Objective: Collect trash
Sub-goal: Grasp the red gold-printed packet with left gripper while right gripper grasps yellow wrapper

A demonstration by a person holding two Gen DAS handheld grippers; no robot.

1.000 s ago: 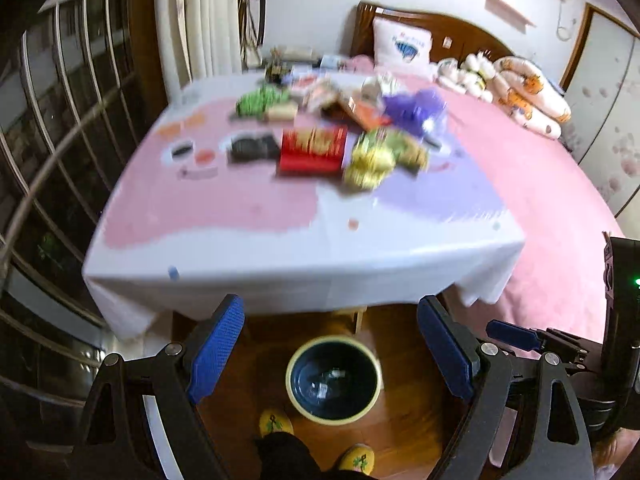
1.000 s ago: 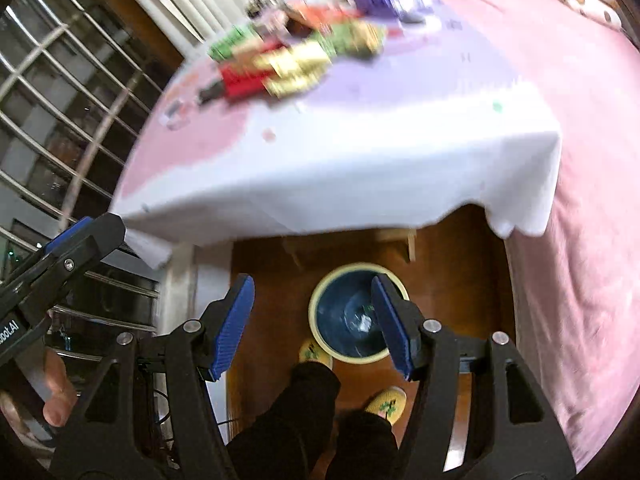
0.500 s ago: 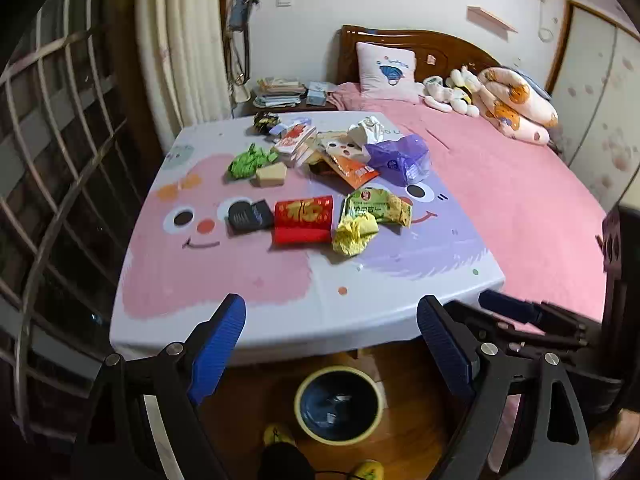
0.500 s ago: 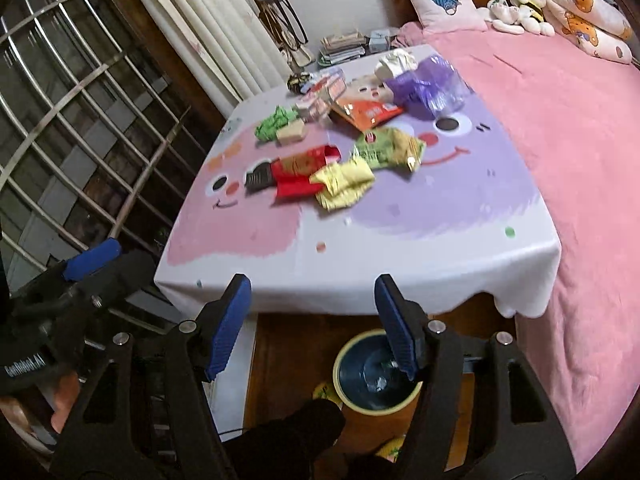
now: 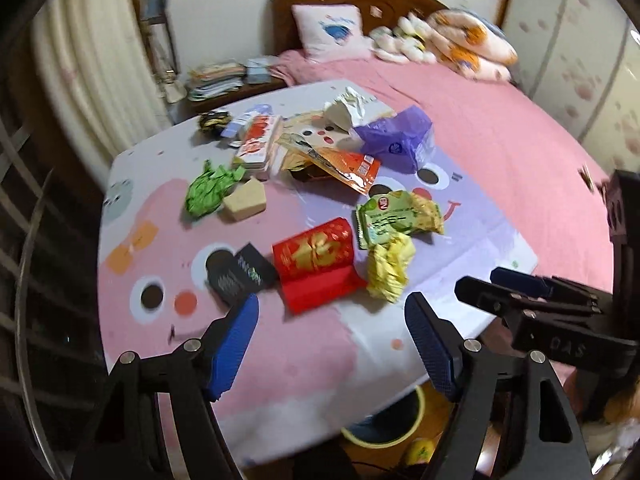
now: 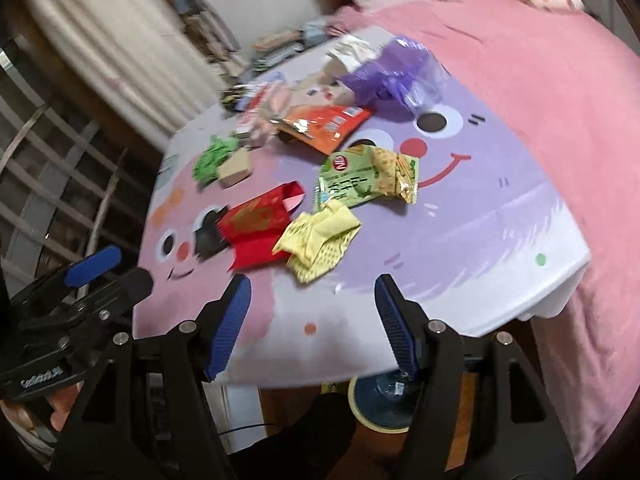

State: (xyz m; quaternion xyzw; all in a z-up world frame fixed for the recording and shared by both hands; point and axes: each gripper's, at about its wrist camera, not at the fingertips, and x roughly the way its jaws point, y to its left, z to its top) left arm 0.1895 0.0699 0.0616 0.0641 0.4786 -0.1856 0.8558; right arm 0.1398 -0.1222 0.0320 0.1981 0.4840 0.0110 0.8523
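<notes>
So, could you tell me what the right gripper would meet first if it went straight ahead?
Probably the crumpled yellow wrapper, lying just beyond the open right gripper and centred between its jaws; depth is uncertain.

Wrappers lie clustered on the table (image 5: 280, 360) from its middle toward the far edge. The crumpled wrapper (image 5: 390, 270) lies nearest the near edge, just right of the envelope (image 5: 316, 264). The bin (image 6: 380, 404) stands on the floor under the near edge.
</notes>
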